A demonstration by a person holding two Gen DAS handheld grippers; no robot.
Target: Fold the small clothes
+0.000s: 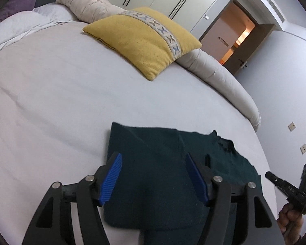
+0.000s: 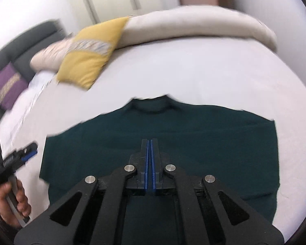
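A dark green top (image 1: 163, 173) lies flat on the white bed sheet (image 1: 61, 102), with its sides folded in. In the right wrist view the top (image 2: 173, 126) shows its collar at the far edge. My left gripper (image 1: 153, 159) is open and empty, hovering above the top's left part. My right gripper (image 2: 149, 143) is shut with nothing between its blue pads, above the middle of the top. The right gripper also shows at the right edge of the left wrist view (image 1: 275, 178), and the left gripper at the left edge of the right wrist view (image 2: 27, 153).
A yellow cushion (image 1: 140, 38) lies on the bed beyond the top. A rolled beige duvet (image 1: 224, 77) runs along the far edge. A purple cushion (image 2: 7, 85) leans on the dark headboard. Wardrobe doors and an open doorway (image 1: 238, 38) stand behind.
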